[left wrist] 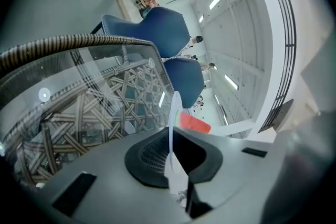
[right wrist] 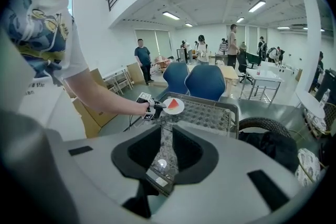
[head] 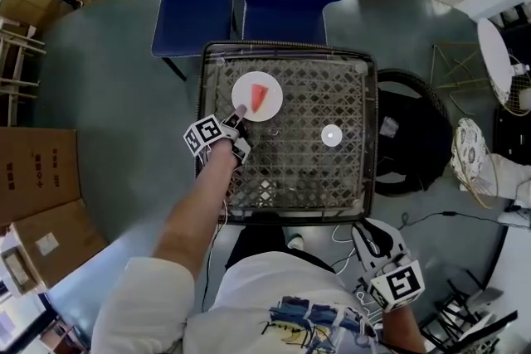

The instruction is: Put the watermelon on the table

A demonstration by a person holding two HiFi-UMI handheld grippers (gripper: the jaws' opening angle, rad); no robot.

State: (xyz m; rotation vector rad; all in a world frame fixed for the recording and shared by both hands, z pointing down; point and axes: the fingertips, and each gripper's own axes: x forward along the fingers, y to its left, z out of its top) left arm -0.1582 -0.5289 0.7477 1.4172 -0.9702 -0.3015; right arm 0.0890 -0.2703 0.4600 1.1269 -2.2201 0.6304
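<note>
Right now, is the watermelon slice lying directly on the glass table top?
No: the watermelon slice lies on a white plate, and the fingers of the left gripper are shut on the rim of this plate.

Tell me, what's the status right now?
Left gripper shut on plate rim. Watermelon on plate, over table. Right gripper open, held back. Nothing blocking.

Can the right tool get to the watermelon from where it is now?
Probably not without a long reach: the right tool hangs open beside the person, off the near edge of the table; the watermelon lies on the plate held by the left tool. Nothing blocks the path.
</note>
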